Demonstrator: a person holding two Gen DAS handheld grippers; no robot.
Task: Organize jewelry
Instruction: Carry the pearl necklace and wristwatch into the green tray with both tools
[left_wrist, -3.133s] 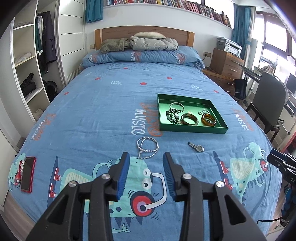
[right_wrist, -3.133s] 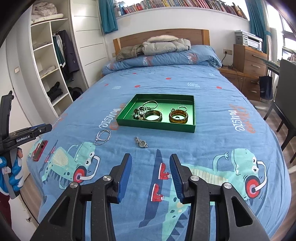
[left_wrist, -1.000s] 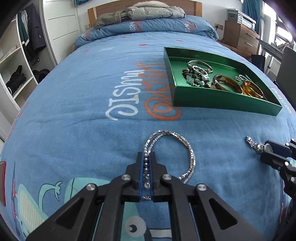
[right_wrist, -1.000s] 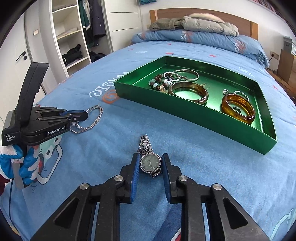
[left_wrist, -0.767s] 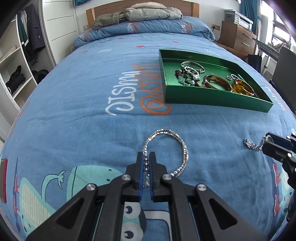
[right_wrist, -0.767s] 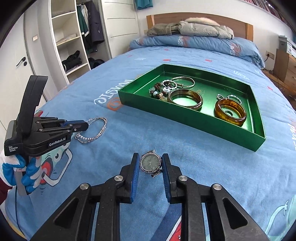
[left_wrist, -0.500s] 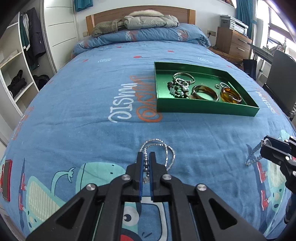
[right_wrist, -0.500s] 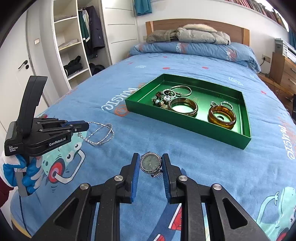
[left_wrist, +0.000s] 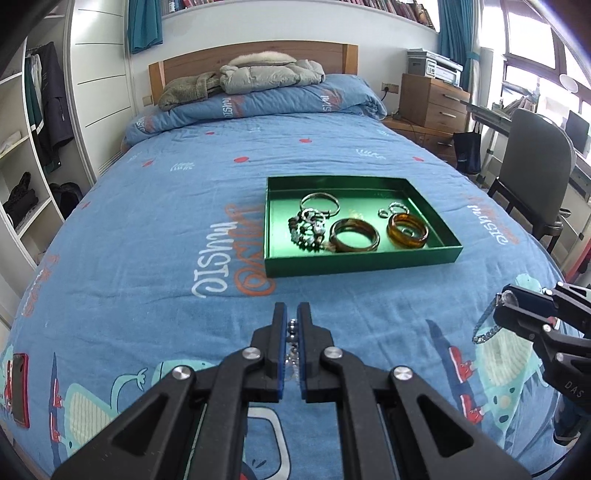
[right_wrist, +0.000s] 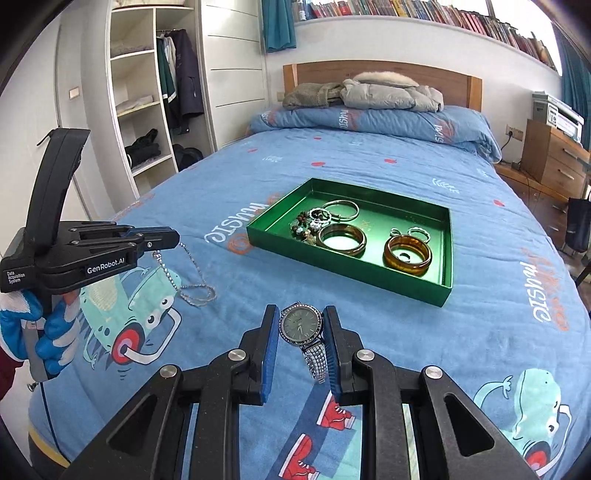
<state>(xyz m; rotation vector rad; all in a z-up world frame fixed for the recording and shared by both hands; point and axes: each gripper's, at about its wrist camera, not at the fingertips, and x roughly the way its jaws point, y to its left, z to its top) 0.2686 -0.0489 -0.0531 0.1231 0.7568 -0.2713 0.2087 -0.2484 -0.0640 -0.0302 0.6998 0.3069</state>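
Note:
My left gripper (left_wrist: 291, 317) is shut on a silver bead necklace (left_wrist: 291, 328). In the right wrist view the left gripper (right_wrist: 173, 233) holds the necklace (right_wrist: 192, 280) hanging, its lower loop resting on the bed. My right gripper (right_wrist: 300, 325) is shut on a silver wristwatch (right_wrist: 300, 326), lifted above the bed; its band (left_wrist: 484, 328) dangles in the left wrist view. A green tray (left_wrist: 354, 260) lies ahead on the blue bedspread, also shown in the right wrist view (right_wrist: 347, 271). It holds two amber bangles (right_wrist: 406, 254), a bead bracelet (right_wrist: 304, 225), a silver bangle and small rings.
A red phone (left_wrist: 20, 387) lies at the bed's left edge. Pillows and jackets (left_wrist: 258, 74) lie at the headboard. A wardrobe with open shelves (right_wrist: 140, 110) stands left of the bed. A wooden dresser (left_wrist: 432, 99) and a chair (left_wrist: 532, 177) stand to the right.
Both grippers have risen and drawn back from the bed. The watch has left the bedspread. The necklace has been pulled up, now hanging with only its end on the bed.

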